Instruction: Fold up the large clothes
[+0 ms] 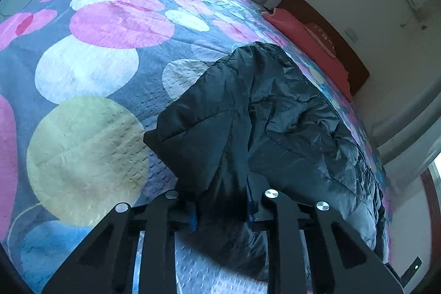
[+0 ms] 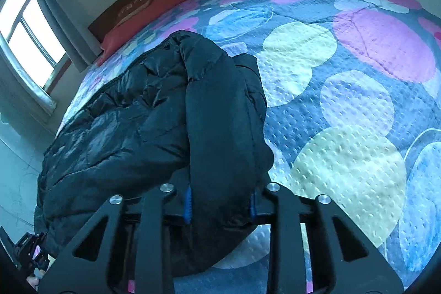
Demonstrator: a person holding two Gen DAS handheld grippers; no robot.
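Note:
A black puffer jacket (image 1: 289, 123) lies on a bed with a quilt of big coloured circles (image 1: 88, 68). My left gripper (image 1: 222, 214) is shut on a fold of the jacket, which bunches up between its blue-padded fingers. In the right wrist view the same jacket (image 2: 132, 123) spreads to the left, and my right gripper (image 2: 220, 203) is shut on another thick fold of it. Both held folds are lifted a little off the quilt (image 2: 344, 90). The jacket's lower edges are hidden behind the gripper frames.
A red pillow (image 1: 306, 40) and a dark wooden headboard (image 1: 339, 37) are at the head of the bed. A window with curtains (image 2: 30, 26) is on the wall beside the bed. The other gripper shows at the lower left (image 2: 30, 252) of the right wrist view.

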